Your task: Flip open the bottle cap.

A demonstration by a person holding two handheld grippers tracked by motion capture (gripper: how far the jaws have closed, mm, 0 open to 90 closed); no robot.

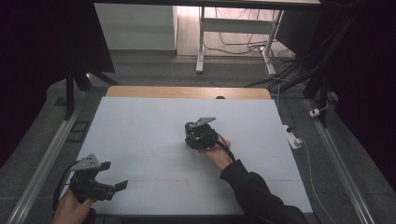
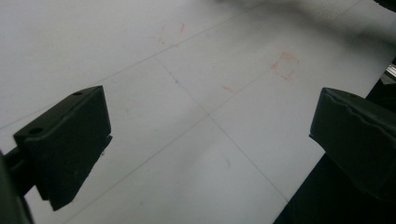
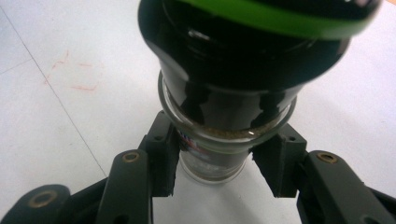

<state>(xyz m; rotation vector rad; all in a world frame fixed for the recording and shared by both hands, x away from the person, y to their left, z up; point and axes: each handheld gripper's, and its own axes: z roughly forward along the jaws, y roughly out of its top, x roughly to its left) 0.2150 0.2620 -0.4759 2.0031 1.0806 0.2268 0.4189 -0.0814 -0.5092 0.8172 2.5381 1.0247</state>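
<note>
Mid-counter (image 1: 140, 126), the right tongs (image 3: 217, 161) gripped a glass spice grinder (image 3: 233, 93) — holding step; the left tongs (image 2: 205, 135) hung open near-left — lifting needs steady grip.

Near the middle of the tabletop (image 1: 140, 130), slightly right of centre: the right gripper (image 1: 196, 137), closed around a jar (image 3: 212, 158), one jaw on each side of its body, below the wider cap (image 3: 243, 51). At the near left corner, well apart from that: the left gripper (image 1: 114, 179), above the surface, jaws spread with nothing between. Beyond the far edge: a desk frame (image 1: 201, 42) on the floor, cables (image 1: 243, 46) beside it. Right of the tabletop, just off its edge: a power strip (image 1: 293, 137) on the floor.
</note>
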